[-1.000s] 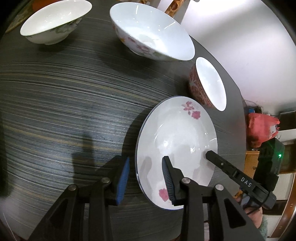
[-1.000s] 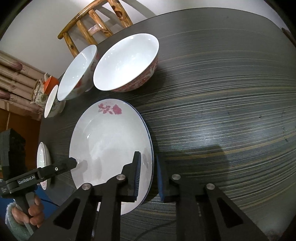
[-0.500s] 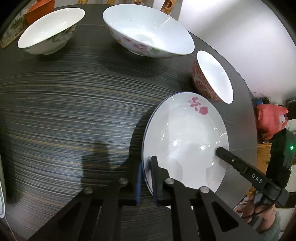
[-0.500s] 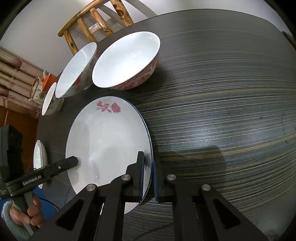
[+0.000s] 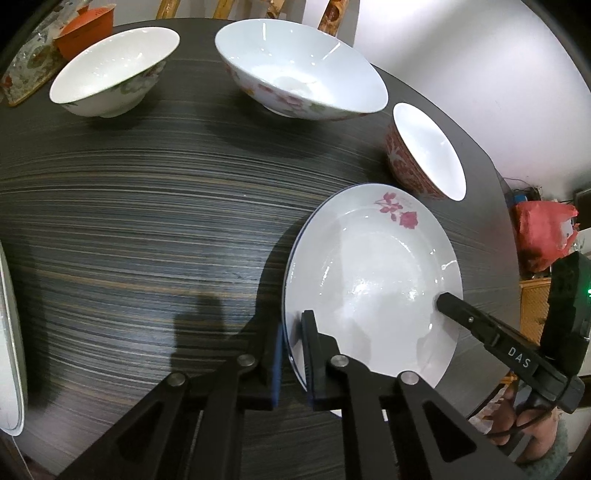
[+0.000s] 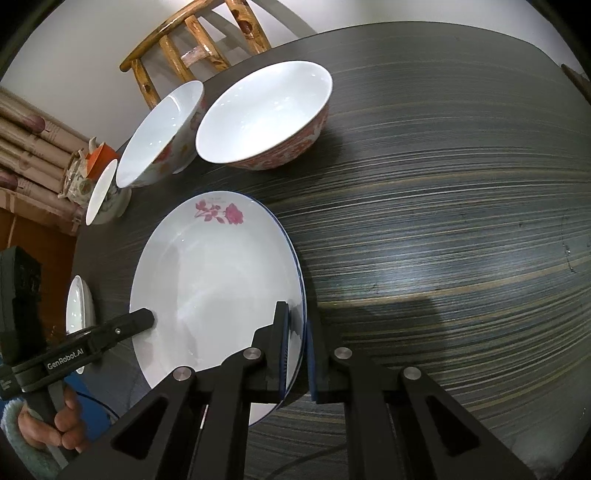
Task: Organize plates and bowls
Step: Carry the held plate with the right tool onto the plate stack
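Note:
A white plate with pink flowers and a blue rim [image 5: 369, 280] is held tilted just above the dark table; it also shows in the right wrist view [image 6: 214, 280]. My left gripper [image 5: 291, 354] is shut on its left rim. My right gripper [image 6: 295, 350] is shut on the opposite rim. Three bowls stand beyond: a small flowered bowl [image 5: 110, 74], a wide flowered bowl [image 5: 303, 88] and a red-patterned bowl [image 5: 424, 155]. Another white plate [image 5: 9, 332] lies at the far left edge.
The dark striped table [image 5: 129, 221] stretches left of the plate. A wooden chair [image 6: 199, 48] stands behind the bowls. An orange container [image 5: 85, 29] and a patterned box sit at the back left. A red bag [image 5: 543, 232] lies off the table's right side.
My left gripper went from open around the plate's rim to shut on it. Both grippers have since raised and tilted the plate slightly; the bowls have not moved.

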{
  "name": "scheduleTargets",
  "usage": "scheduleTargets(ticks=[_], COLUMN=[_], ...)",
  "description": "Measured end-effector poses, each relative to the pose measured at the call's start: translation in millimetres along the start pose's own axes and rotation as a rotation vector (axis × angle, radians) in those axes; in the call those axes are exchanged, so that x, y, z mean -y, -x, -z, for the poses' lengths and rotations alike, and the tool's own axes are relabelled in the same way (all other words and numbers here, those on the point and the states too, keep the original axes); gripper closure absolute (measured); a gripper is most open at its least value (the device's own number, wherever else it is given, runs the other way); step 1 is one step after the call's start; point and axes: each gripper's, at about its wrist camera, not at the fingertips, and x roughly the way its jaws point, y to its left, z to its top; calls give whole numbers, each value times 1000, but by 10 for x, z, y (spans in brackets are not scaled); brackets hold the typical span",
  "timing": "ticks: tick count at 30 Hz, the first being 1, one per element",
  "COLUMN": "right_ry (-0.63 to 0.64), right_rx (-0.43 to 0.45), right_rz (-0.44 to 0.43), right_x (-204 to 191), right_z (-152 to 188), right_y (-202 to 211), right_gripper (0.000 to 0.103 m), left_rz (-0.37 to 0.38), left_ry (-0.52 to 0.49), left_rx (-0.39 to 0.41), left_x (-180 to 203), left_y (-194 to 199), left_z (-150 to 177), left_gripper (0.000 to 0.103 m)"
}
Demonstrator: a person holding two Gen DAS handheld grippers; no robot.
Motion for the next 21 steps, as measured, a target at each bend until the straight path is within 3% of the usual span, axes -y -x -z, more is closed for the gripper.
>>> scheduleTargets(ticks=[21], right_ry=[81], right_rx=[-3], right_rz=[-17], right_x=[-697], right_z=[96], right_y=[44], right_gripper=[94], left_rz=[-32], left_ry=[54], left_rx=[65], left_x=[-569], left_y=[472], left_z=[112], left_gripper=[93])
